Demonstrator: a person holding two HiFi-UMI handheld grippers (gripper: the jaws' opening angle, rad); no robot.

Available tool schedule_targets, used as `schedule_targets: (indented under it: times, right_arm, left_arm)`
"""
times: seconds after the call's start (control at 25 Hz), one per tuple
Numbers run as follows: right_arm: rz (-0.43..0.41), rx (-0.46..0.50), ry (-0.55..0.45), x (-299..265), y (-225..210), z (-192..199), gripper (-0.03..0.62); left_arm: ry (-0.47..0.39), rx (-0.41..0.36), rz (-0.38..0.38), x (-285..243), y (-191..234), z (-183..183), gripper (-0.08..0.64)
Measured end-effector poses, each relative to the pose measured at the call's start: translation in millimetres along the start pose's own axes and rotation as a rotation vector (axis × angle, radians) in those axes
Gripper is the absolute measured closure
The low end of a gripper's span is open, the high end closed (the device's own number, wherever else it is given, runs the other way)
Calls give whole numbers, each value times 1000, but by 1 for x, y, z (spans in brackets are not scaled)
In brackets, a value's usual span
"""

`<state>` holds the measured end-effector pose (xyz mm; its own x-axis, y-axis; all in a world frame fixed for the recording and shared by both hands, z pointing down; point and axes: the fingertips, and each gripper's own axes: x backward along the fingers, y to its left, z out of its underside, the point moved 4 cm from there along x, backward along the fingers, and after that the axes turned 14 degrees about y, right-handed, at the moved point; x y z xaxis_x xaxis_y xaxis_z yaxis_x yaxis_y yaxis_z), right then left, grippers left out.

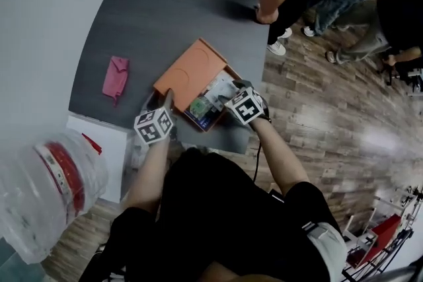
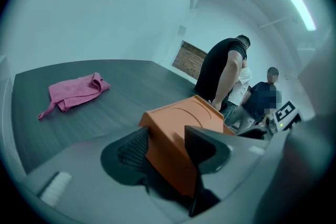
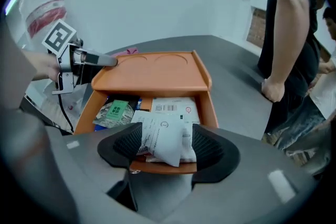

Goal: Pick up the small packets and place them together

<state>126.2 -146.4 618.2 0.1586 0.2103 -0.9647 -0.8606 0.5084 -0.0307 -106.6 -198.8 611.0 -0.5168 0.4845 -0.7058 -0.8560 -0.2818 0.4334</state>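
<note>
The dark tabletop [image 1: 172,3] fills the upper left of the head view. At the view's centre sits the orange box [image 3: 210,107], its lid [image 3: 152,73] tipped up. My left gripper [image 2: 167,136] has its fingers clamped on the lid's near corner, propping it open. A pink cloth [image 1: 115,76] lies well apart, left of the box. A green packet [image 3: 116,112] and others lie inside. A white packet [image 3: 168,147] rests on the front wall, low centre in the right gripper view. It sits between the fingers of my right gripper [image 3: 167,134], which stand wide and aren't pressing it. It looks light, soft and crinkly, so I'd pinch gently across its puffy middle.
</note>
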Motion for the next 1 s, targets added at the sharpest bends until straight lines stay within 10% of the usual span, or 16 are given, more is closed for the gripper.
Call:
schedule_targets:
  times: [0.44, 1.0]
  right_arm:
    - [-63, -19, 271, -30, 4, 12, 314]
    - [-5, -32, 59, 3, -1, 5, 583]
  left_arm:
    - [-1, 5, 5, 2, 3, 1, 344]
    - [-3, 0, -5, 4, 4, 0, 344]
